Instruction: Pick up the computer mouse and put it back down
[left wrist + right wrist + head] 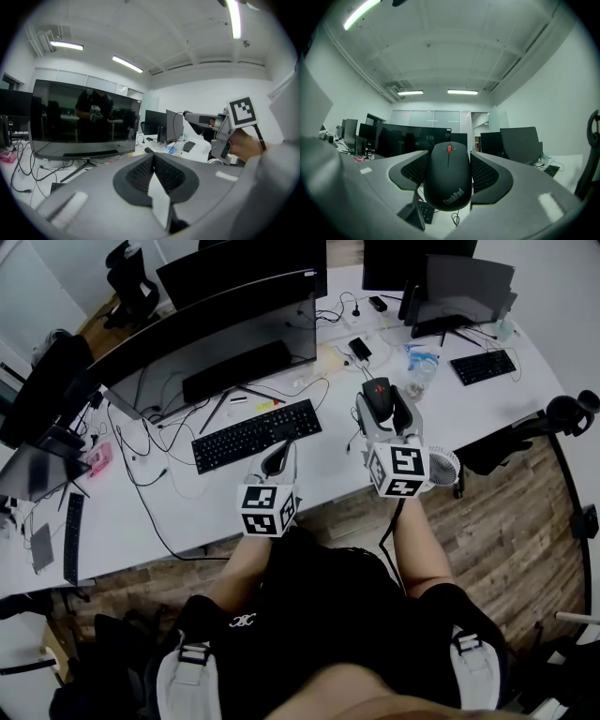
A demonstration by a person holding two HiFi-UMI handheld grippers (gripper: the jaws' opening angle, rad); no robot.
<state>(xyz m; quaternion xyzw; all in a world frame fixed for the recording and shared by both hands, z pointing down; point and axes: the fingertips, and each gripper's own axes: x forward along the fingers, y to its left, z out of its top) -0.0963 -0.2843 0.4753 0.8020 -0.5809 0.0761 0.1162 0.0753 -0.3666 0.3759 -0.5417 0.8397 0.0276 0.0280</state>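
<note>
A black computer mouse [447, 176] with a red scroll wheel sits clamped between the ribbed pads of my right gripper [448, 172]. In the head view the same mouse [378, 397] is lifted above the white desk [328, 451], held by the right gripper [382, 407] to the right of the keyboard. My left gripper [275, 460] hovers near the desk's front edge below the keyboard. Its pads meet with nothing between them in the left gripper view [153, 174].
A black keyboard [256, 434] lies in front of a wide curved monitor [206, 343]. Loose cables [155, 465] trail across the desk at the left. A plastic bottle [421, 368], a second keyboard [483, 366] and more monitors [441, 277] stand at the right.
</note>
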